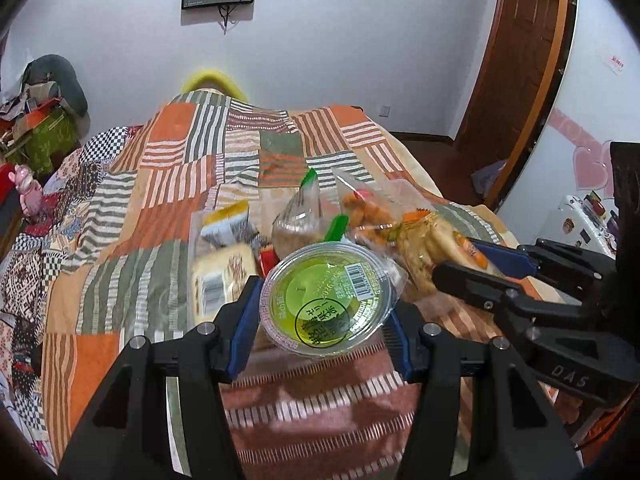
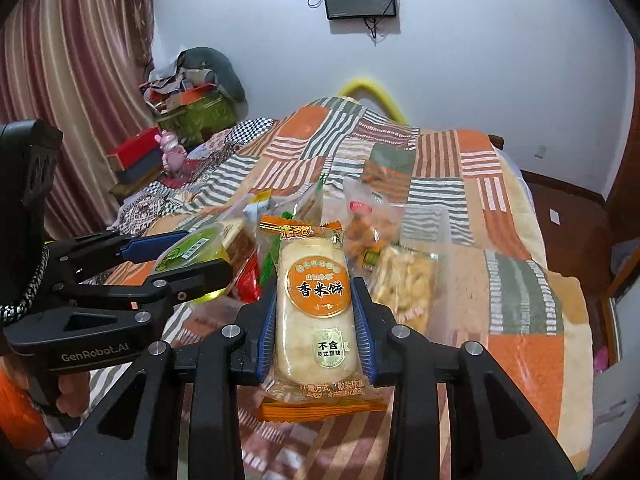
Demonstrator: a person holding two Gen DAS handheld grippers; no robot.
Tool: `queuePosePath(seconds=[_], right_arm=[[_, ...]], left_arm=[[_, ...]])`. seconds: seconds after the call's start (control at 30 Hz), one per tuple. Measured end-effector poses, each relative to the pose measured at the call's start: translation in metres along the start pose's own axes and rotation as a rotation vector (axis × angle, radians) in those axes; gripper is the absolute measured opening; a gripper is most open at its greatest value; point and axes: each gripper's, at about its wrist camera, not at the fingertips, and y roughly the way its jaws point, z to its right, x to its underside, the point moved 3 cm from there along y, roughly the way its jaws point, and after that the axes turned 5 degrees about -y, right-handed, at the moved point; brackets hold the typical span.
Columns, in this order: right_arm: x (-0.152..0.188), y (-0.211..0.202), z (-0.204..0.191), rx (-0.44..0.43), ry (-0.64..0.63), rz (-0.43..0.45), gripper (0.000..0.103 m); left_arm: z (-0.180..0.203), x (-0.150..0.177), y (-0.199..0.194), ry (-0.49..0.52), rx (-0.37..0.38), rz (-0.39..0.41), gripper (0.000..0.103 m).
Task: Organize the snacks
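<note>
Left claw (image 1: 324,312) grips a green jelly cup (image 1: 326,300); right claw (image 2: 316,336) grips a rice-cracker pack (image 2: 316,312); snack tray (image 1: 404,188) at twelve o'clock on the bed (image 1: 160,184)

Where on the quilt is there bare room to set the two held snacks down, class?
Free: the striped quilt in front of the snack pile, and the wide patchwork stretch beyond it towards the wall. Crowded: the pile itself, where packets overlap between jelly cup and rice cracker.
</note>
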Motion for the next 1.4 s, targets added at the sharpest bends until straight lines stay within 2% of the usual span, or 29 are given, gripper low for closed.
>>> queuePosePath(seconds=[0.27, 0.5, 0.77, 1.03, 1.27, 1.4], right_arm=[[-0.014, 0.021, 0.012, 0.004, 0.027, -0.013, 0.032], [-0.016, 0.038, 0.017, -0.012, 0.040, -0.043, 0.032], [-0.016, 0.034, 0.022, -0.016, 0.057, -0.047, 0.036], [-0.027, -0.016, 0.012, 0.004, 0.028, 0.036, 0.037], [-0.041, -0.087, 0.000, 0.034, 0.013, 0.167, 0.037], [-0.044, -0.134, -0.014, 0.063, -0.004, 0.259, 0.040]], left_arm=[[-0.004, -0.016, 0.027, 0.013, -0.013, -0.019, 0.056], [-0.013, -0.015, 0.045, -0.021, -0.008, -0.051, 0.056], [-0.006, -0.020, 0.028, 0.006, -0.006, -0.003, 0.057], [0.001, -0.026, -0.027, 0.006, -0.007, 0.091, 0.057], [0.017, -0.031, -0.118, 0.032, -0.027, 0.278, 0.057], [0.027, -0.028, -0.168, 0.044, -0.032, 0.382, 0.062]])
